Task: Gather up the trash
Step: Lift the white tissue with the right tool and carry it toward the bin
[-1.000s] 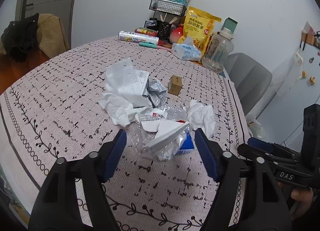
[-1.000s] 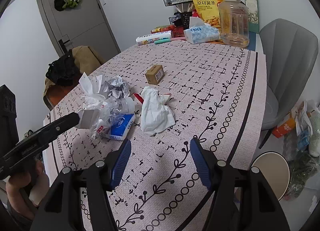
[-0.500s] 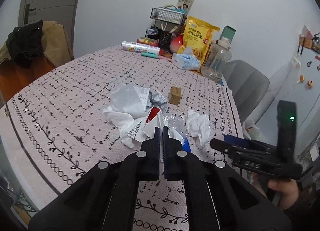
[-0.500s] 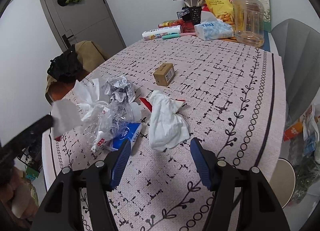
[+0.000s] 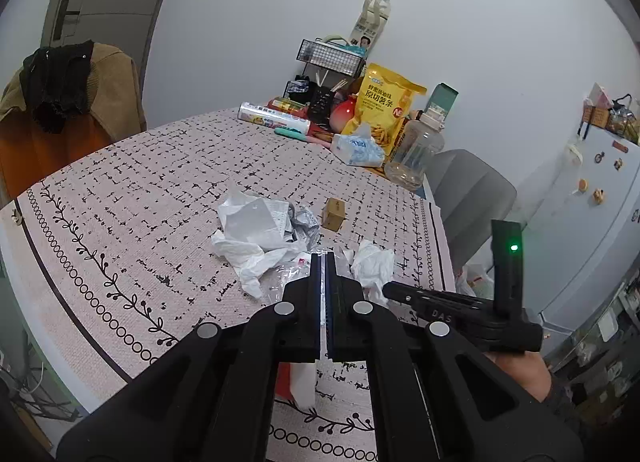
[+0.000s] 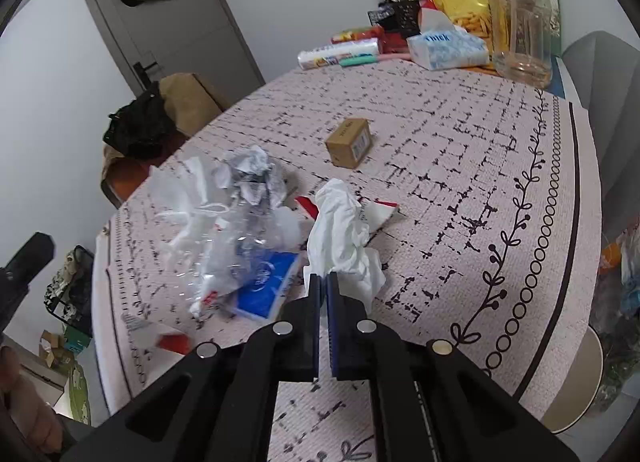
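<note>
Trash (image 6: 240, 221) lies in a loose heap near the middle of the bench (image 5: 140, 181): crumpled paper, clear plastic (image 6: 232, 246), a blue pack (image 6: 268, 290) and a white tissue (image 6: 340, 221) at the heap's right side, with a small box (image 6: 350, 141) apart behind it.

The left claw (image 5: 322, 258) is together, and a thin white-and-red wrapper (image 5: 302, 386) hangs under it, apparently pinched between the pads. The right claw (image 6: 323, 278) has just been closing and now stands together with its tips at the near edge of the tissue, which looks caught between them.

Both grips are on thin, limp things by an edge only. A quick lift or swing could let the wrapper slide out, since so little of it sits in the pads. The tissue may tear or slip free, or drag the red scrap beneath it along. The two claws are close to each other over the heap, so crossing paths could knock them together or scatter the light plastic. Should the right pads have caught the cloth as well, lifting would pull the cover and shift everything on it.

The left hand (image 6: 24, 402) aims its claw gently downward across the bench, clear of the surface. The right hand (image 5: 520, 374) tips its claw more steeply down, tips low at the tissue.
</note>
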`<state>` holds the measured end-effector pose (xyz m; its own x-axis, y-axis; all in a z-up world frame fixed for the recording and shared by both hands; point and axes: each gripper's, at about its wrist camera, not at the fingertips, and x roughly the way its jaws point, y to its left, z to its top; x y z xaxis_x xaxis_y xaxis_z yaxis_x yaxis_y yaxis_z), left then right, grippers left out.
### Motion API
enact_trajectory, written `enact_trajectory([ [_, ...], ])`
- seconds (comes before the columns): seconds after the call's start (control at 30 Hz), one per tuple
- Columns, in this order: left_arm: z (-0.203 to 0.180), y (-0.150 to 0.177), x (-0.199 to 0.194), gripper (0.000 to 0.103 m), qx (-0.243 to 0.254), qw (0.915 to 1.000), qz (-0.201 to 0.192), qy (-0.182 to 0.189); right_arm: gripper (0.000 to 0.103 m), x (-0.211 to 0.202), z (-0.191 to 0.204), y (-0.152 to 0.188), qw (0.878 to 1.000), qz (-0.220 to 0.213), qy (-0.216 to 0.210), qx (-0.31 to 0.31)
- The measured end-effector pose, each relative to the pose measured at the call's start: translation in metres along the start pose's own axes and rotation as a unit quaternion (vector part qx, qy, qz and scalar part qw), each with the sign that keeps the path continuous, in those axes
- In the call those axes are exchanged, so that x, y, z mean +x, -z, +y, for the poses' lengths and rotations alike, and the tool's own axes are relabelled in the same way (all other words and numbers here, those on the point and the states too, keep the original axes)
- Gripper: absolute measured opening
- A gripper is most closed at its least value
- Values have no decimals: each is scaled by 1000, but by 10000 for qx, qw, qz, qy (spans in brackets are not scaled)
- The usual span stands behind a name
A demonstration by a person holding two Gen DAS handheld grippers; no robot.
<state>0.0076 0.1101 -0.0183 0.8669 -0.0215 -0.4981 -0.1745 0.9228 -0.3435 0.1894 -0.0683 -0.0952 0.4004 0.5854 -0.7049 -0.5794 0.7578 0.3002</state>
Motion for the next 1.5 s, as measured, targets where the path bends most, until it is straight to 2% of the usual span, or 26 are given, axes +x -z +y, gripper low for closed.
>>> enact_trajectory([
  [0.17, 5, 9, 5, 3, -19, 9998, 99, -154, 3, -25, 7, 8, 9997, -202, 20, -125],
  [0.23, 10, 19, 17, 20, -57, 9987, 469, -169, 3, -32, 5, 14, 9997, -211, 29, -102],
  [0.27, 11, 23, 21, 48, -48, 9981, 577, -209, 3, -35, 3, 17, 9998, -203, 25, -77],
  [0.3, 11, 28, 24, 64, -6, 9978, 602, -270, 3, -37, 1, 20, 9998, -195, 15, -48],
  [0.37, 7, 35, 30, 66, 131, 9969, 678, -371, 3, -41, -1, 25, 9998, -201, 15, -11],
  [0.43, 4, 43, 42, 73, 277, 9946, 854, -515, 3, -45, -2, 29, 9998, -216, 32, 5],
  [0.57, 4, 57, 65, 75, 400, 9888, 1266, -689, 3, -52, -2, 33, 9997, -251, 18, -25],
  [0.7, 5, 66, 75, 78, 501, 9843, 1407, -944, 3, -58, -3, 35, 9996, -283, 8, -55],
  [0.83, 2, 69, 78, 77, 631, 9826, 1408, -1037, 3, -60, -5, 37, 9996, -274, 5, -41],
  [0.87, 2, 70, 78, 66, 650, 9823, 1403, -1062, 3, -61, -5, 38, 9996, -276, 7, -36],
  [0.9, 2, 70, 79, 50, 672, 9812, 1426, -1110, 3, -62, -5, 38, 9996, -282, 5, -34],
  [1.03, 5, 67, 74, 30, 627, 9823, 1406, -1069, 3, -66, -3, 37, 9995, -324, 9, -57],
  [1.3, 4, 54, 51, 20, 487, 9890, 1087, -877, 3, -78, 1, 35, 9990, -443, 15, -115],
  [1.33, 2, 52, 48, 3, 473, 9898, 1050, -837, 3, -81, 2, 35, 9988, -465, 18, -124],
  [1.5, -9, 41, 39, 3, 522, 9922, 864, -736, 3, -90, -1, 34, 9984, -557, 72, -109],
])
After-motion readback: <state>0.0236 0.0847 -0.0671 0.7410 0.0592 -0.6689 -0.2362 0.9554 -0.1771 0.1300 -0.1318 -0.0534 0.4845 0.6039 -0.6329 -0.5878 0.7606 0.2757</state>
